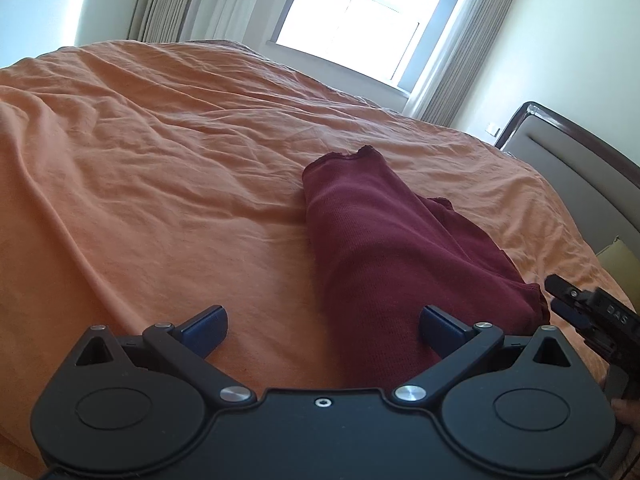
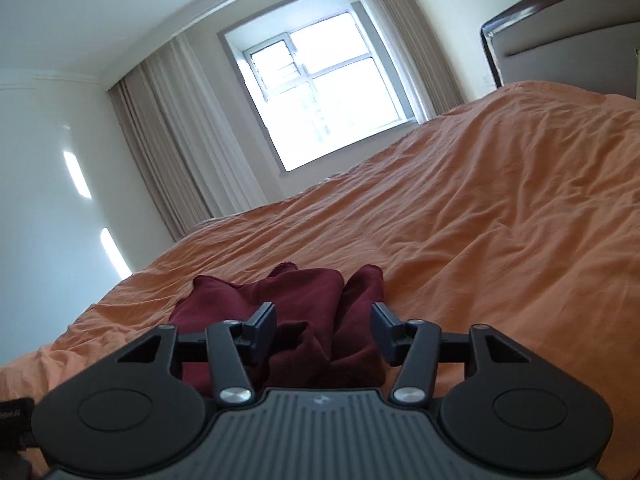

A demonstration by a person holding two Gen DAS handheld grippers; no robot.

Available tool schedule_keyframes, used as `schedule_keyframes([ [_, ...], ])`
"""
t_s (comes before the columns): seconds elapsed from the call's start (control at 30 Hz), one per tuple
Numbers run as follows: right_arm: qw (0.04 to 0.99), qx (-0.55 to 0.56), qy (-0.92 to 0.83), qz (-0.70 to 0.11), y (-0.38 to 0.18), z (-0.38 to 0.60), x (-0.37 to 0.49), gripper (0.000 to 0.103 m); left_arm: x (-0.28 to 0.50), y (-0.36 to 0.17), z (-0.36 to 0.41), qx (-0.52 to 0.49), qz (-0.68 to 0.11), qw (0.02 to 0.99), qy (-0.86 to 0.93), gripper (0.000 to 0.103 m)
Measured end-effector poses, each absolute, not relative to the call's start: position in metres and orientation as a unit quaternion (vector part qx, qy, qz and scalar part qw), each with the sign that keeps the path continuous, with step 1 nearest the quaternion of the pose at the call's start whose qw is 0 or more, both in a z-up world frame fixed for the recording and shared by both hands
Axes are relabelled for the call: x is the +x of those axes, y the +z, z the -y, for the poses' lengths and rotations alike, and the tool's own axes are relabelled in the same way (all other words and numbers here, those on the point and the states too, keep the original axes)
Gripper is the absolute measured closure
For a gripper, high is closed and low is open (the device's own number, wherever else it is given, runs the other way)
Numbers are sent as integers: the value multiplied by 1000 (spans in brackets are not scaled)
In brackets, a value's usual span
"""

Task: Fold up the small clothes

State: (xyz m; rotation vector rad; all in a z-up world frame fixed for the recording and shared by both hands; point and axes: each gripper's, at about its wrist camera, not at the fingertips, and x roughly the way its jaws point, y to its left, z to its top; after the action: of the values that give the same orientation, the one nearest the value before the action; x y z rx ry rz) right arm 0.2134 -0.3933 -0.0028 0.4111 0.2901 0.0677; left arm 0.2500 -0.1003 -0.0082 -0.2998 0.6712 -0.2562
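Observation:
A dark red garment [image 1: 380,240] lies folded into a long strip on the orange bedsheet [image 1: 160,180]. My left gripper [image 1: 324,326] hovers open over its near end. The cloth runs beside the right blue pad [image 1: 440,322], and neither pad presses on it. At the right edge of the left wrist view, my right gripper [image 1: 558,295] sits just off the garment's bunched right side. In the right wrist view the right gripper [image 2: 324,320] stands open, and the rumpled garment [image 2: 304,292] lies beyond and below its fingers, not pinched.
A padded headboard [image 1: 580,152] with a dark wooden frame rises at the right end of the bed. A yellowish pillow corner [image 1: 618,258] shows beside it. A bright window [image 2: 320,92] with grey curtains [image 2: 172,132] stands beyond the bed's far edge.

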Motion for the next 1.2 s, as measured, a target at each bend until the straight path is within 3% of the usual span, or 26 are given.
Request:
schedule_keyframes([
  [0.17,976,99,120,-150,-7,363,189,40,249,-9,96,-151,-327,925,-122,1],
  [0.3,974,14,150,-172,-10,335,191,59,249,-10,96,-156,-332,922,-126,1],
  [0.5,968,43,167,-181,-17,339,214,60,245,-10,99,-154,-335,921,-124,1],
  [0.6,966,60,178,-176,-13,347,213,85,244,-9,99,-155,-337,921,-123,1],
  [0.7,964,65,194,-172,-1,348,211,91,243,-8,98,-154,-336,921,-123,1],
  [1.0,956,90,214,-181,36,345,211,90,243,-9,94,-163,-333,921,-119,1],
  [1.2,957,100,180,-203,11,352,196,73,241,-9,94,-158,-333,922,-120,1],
])
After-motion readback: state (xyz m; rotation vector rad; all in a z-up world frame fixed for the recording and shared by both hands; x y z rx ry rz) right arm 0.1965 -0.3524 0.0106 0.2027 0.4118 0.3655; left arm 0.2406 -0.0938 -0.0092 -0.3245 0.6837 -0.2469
